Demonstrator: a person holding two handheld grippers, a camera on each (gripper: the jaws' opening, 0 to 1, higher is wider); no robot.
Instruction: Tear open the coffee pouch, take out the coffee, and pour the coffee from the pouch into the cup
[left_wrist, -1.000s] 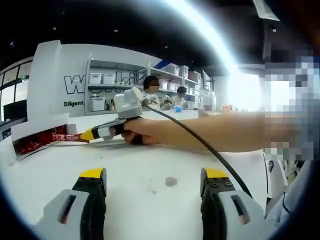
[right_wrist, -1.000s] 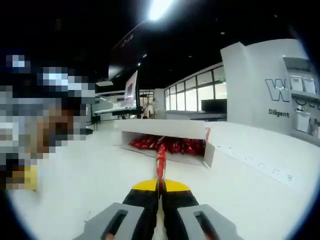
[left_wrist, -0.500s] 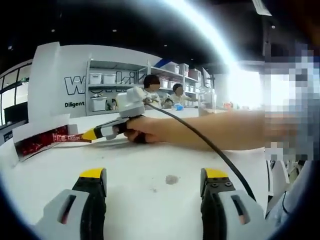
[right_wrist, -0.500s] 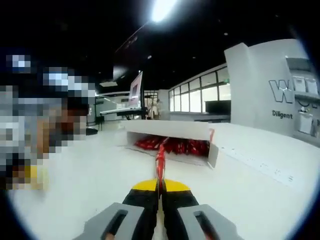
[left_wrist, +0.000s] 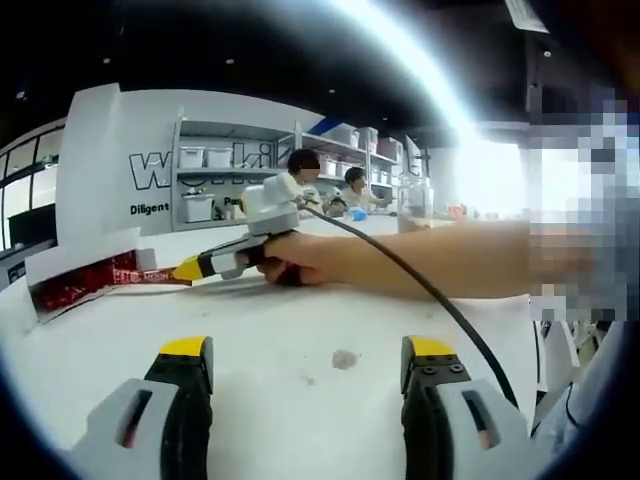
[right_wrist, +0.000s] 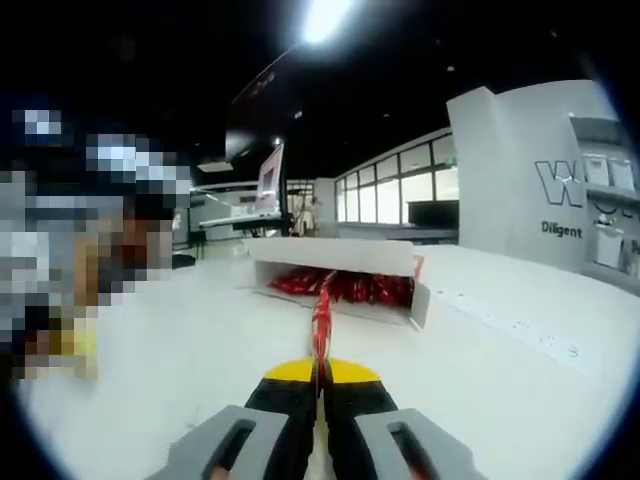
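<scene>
Left gripper view: the left gripper (left_wrist: 305, 385) is seen at six o'clock with its yellow-tipped fingers (left_wrist: 186, 348) spread apart and nothing between them, held above the white bench (left_wrist: 300, 330). A small dark spot (left_wrist: 343, 359) is seen on the bench between the fingers. At ten o'clock the right gripper (left_wrist: 190, 268) is carried by a hand (left_wrist: 300, 258), a black cable (left_wrist: 420, 285) being trailed from it toward four o'clock. Its yellow tips are pressed together on the end of a red coffee pouch (left_wrist: 135, 273), which is held level and points toward nine o'clock. Beyond the pouch, at nine o'clock, a white box (left_wrist: 60, 262) with more red pouches inside is set on the bench. White shelving (left_wrist: 230, 170) with bins and two seated people (left_wrist: 300, 185) are seen at eleven to twelve o'clock.

Right gripper view: the right gripper (right_wrist: 321, 375) is shown at six o'clock, fingers (right_wrist: 285, 385) clenched on the coffee pouch (right_wrist: 321, 315), which is seen edge-on and runs toward twelve o'clock. Just past its far end the open white box (right_wrist: 335, 258) of red pouches is laid on the bench (right_wrist: 180, 360).
</scene>
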